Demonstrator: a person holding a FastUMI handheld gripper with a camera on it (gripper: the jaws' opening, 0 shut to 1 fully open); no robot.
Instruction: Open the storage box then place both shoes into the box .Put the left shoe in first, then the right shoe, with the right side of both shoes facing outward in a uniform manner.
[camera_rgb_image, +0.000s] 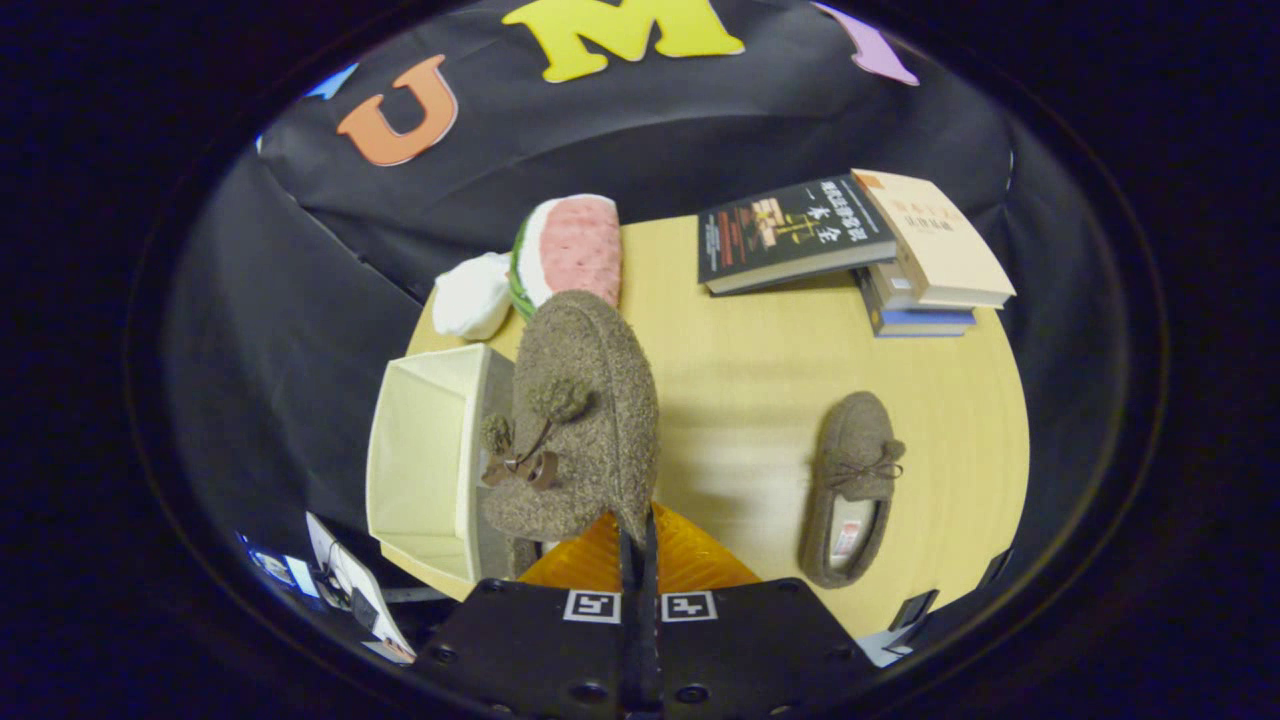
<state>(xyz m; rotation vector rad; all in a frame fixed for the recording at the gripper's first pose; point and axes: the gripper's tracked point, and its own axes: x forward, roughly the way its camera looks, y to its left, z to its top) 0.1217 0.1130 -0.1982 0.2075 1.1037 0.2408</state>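
Between the closed fingers of the gripper (637, 545): one brown shoe (580, 420), pinched by its heel rim, hanging beside the open, seemingly empty storage box (425, 460); such a thin hold risks slipping or twisting; second shoe (850, 485) flat on table (740, 380).

Your held shoe (580, 420) covers the near right wall of the storage box (420, 450) and the lower part of the watermelon-slice cushion (570, 245). The gripper (638, 545) fingers meet on the shoe's edge; the contact itself is too dark to make out. The lower books (915, 310) lie mostly hidden beneath the upper ones.
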